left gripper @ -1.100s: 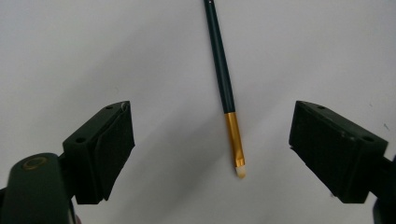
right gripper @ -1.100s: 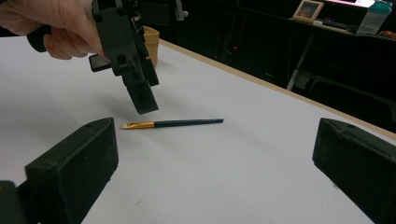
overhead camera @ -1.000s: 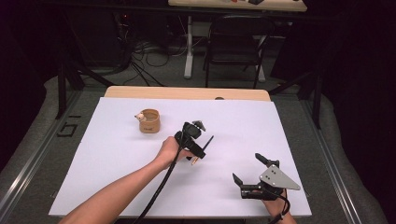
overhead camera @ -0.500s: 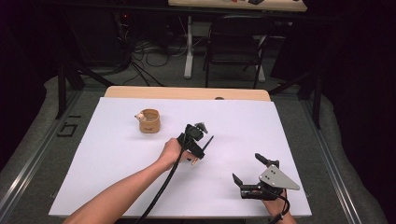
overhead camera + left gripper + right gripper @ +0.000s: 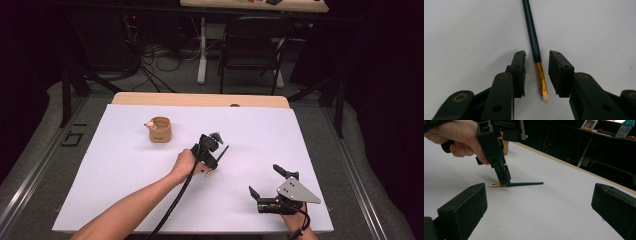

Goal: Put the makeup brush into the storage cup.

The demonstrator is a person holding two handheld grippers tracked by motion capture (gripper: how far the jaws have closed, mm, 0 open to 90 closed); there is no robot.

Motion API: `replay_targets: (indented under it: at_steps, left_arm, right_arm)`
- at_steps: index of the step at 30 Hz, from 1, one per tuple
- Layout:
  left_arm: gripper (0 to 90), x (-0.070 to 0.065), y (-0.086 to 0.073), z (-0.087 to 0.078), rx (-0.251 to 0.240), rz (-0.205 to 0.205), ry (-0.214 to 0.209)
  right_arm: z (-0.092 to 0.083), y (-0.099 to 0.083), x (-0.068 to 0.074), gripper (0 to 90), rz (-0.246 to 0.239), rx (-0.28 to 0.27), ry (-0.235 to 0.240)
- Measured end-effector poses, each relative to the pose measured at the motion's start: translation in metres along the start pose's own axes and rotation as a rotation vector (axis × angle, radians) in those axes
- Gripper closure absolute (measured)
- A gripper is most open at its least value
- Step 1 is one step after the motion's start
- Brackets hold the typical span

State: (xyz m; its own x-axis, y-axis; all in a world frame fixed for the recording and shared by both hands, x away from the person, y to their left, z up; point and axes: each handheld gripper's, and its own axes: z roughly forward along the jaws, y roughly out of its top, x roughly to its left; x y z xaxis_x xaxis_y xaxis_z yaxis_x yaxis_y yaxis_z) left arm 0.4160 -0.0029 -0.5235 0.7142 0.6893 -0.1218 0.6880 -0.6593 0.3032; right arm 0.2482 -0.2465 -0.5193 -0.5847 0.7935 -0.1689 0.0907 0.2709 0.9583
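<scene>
A thin paintbrush (image 5: 531, 30) with a dark teal handle, gold ferrule and pale bristles lies flat on the white table. My left gripper (image 5: 537, 72) is open and points down at it. Its jaws stand on either side of the ferrule with small gaps, not touching it. In the high view the left gripper (image 5: 210, 166) stands over the brush (image 5: 223, 151) near the table's middle. My right gripper (image 5: 265, 180) rests near the front right, open wide with nothing between its fingers. The right gripper view looks between its jaws (image 5: 539, 212) at the brush (image 5: 526, 184) and the left gripper (image 5: 504, 180).
A tan cup (image 5: 161, 131) with a small white piece at its rim stands at the back left of the white sheet (image 5: 300, 145). A wooden table edge (image 5: 200, 99) runs along the far side, with chairs and cables on the floor beyond.
The left gripper has shifted slightly right and down over the brush. The right gripper has not moved.
</scene>
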Motion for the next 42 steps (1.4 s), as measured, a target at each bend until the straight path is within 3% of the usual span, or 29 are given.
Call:
replay_targets:
  at_steps: [22,29,42]
  left_arm:
    - [82.6,-0.0040,-0.0005,0.0043,0.024,0.030,0.026]
    - [83.5,-0.0054,-0.0010,0.0044,0.018,0.052,0.035]
    - [84.0,-0.0023,-0.0029,-0.0030,-0.006,0.081,0.012]
  right_arm:
    - [0.0006,-0.0001,0.0004,0.0,-0.006,0.025,-0.002]
    - [0.0008,-0.0002,0.0006,0.0,-0.009,0.023,-0.002]
    - [0.0010,-0.0003,0.0004,0.0,-0.009,0.027,-0.001]
